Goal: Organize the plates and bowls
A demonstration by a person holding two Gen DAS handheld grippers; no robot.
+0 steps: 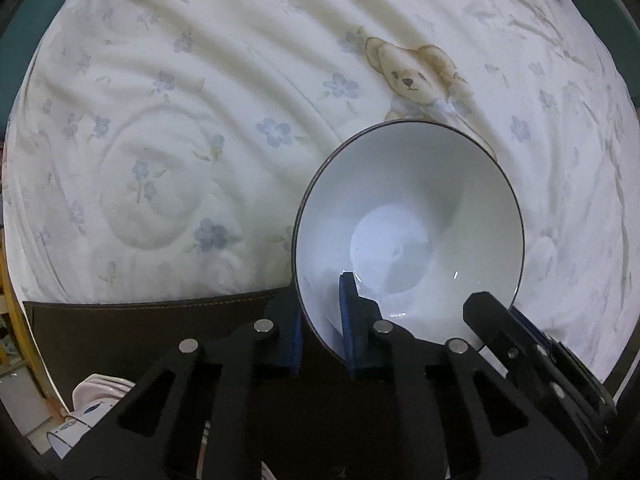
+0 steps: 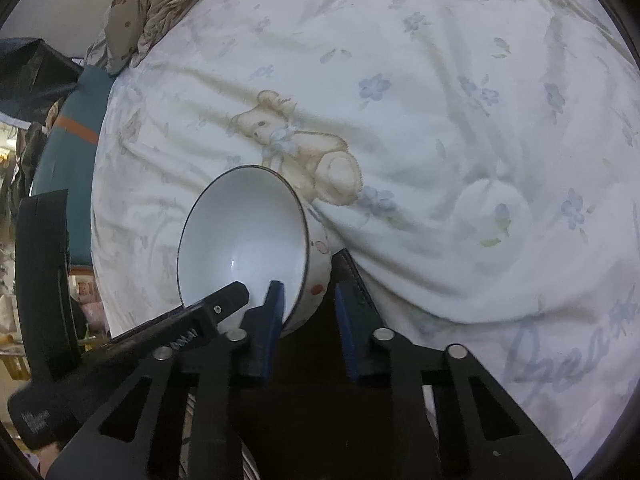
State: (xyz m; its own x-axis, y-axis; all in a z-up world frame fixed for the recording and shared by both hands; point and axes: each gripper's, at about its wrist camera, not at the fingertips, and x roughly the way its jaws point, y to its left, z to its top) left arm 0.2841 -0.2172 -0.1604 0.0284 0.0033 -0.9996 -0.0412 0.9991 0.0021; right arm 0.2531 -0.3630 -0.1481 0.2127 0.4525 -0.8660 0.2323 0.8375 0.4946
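Both claws pinch the same white bowl [image 1: 408, 220] at its rim, left claw [image 1: 320, 320] and right claw [image 2: 308, 312], over a teddy-print bedsheet [image 2: 440, 80] with faint unreadable cursive.

Only real lettering I can spot is on the bedsheet [image 2: 460, 128]: big pale blue cursive near its lower right edge, looks like it starts "Drea" but the rest is cut off. There's tiny white print on the black gripper handle [image 2: 36, 420], too blurry to read.
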